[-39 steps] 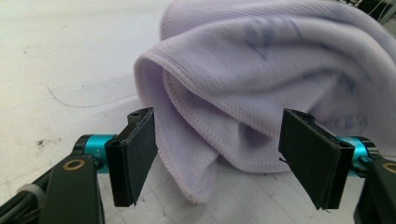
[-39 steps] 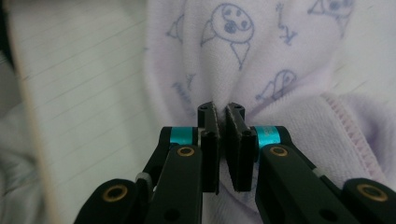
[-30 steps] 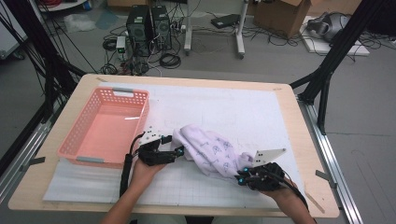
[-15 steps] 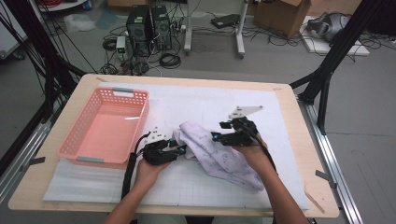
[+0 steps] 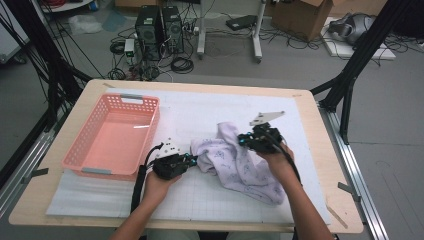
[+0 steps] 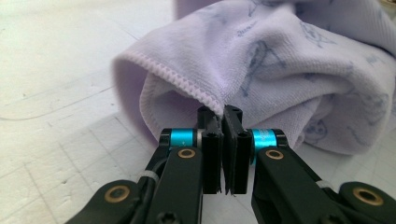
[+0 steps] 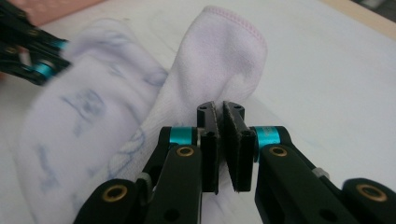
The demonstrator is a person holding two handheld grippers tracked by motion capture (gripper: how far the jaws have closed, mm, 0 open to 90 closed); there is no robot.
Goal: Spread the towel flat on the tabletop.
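Note:
A lavender printed towel [image 5: 240,167] lies crumpled on the white mat. My left gripper [image 5: 193,160] sits at its left end. In the left gripper view its jaws have just closed and the left gripper [image 6: 223,111] is shut on the stitched hem of the towel [image 6: 289,70]. My right gripper [image 5: 242,141] is at the towel's far side. Its jaws have also just closed, and in the right gripper view the right gripper [image 7: 221,107] pinches a raised fold of the towel [image 7: 219,60]. That view also shows the left gripper [image 7: 32,63] blurred at the upper left.
A pink plastic basket [image 5: 85,167] stands empty on the left of the mat, close to my left hand. The white grid mat [image 5: 200,112] covers most of the wooden table [image 5: 320,150]. Cables, computer towers and boxes lie on the floor beyond the far edge.
My right gripper moved from the table's front right corner up and left onto the towel's far part. The towel is more bunched, with one fold raised. The left hand stayed put.

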